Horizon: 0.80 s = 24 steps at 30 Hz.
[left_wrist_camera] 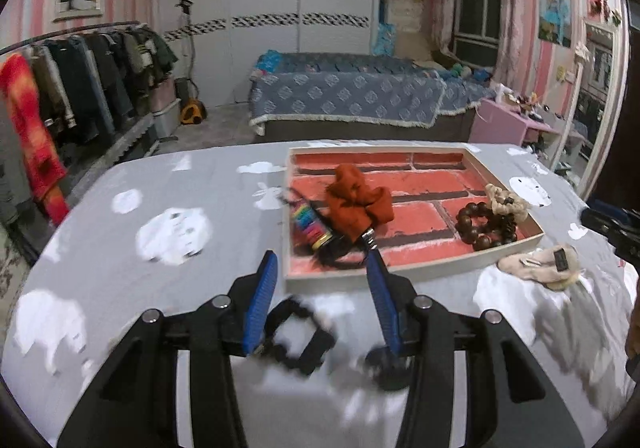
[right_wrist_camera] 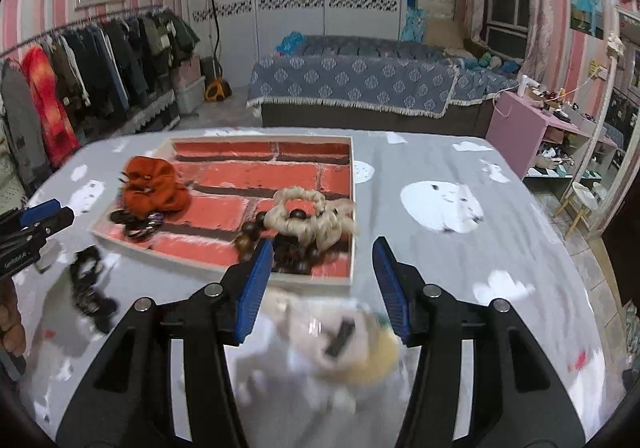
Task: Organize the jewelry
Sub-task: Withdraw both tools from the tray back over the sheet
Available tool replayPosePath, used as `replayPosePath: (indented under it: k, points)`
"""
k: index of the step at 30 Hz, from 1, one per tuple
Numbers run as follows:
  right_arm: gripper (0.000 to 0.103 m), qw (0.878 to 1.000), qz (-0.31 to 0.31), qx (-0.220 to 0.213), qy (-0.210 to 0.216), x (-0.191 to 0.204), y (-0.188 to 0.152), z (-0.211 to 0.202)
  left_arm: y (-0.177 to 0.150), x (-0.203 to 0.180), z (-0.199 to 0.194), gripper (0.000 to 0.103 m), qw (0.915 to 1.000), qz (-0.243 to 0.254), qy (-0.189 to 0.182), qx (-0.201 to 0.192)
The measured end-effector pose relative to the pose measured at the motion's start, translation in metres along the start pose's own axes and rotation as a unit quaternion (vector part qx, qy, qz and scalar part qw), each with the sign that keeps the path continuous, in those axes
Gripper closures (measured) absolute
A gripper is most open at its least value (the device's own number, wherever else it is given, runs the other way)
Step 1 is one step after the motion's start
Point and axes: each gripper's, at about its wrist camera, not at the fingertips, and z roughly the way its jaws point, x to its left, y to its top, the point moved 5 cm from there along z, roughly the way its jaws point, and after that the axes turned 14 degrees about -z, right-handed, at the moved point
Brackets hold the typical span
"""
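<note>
Left wrist view: grey cloud-print tablecloth, bed behind; both grippers' jaws parted, holding nothing

From my left camera, the black hair tie just short of the tray smears with motion, its shape unclear; from my right camera the cream fluffy clip before the tray is blurred too; the wooden bead bracelet inside is partly hidden behind a blue finger; the left gripper is cut by the frame edge.
</note>
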Motion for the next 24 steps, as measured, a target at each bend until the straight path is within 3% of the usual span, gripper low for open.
replayPosePath:
  k: [5,11,24]
  points:
    - [0.049,1.0,0.018,-0.007,-0.008,0.006,-0.041,-0.057,-0.038,0.029,-0.051,0.054,0.9997,-0.02,0.012,0.004]
    - [0.049,1.0,0.024,0.0,-0.003,0.026,-0.082,-0.092,-0.092,0.042,-0.088,0.054,0.999,-0.032,0.012,0.028]
    - [0.048,1.0,0.006,-0.021,-0.002,0.05,-0.094,-0.139,-0.104,0.044,-0.132,0.051,0.9995,-0.032,0.0,-0.002]
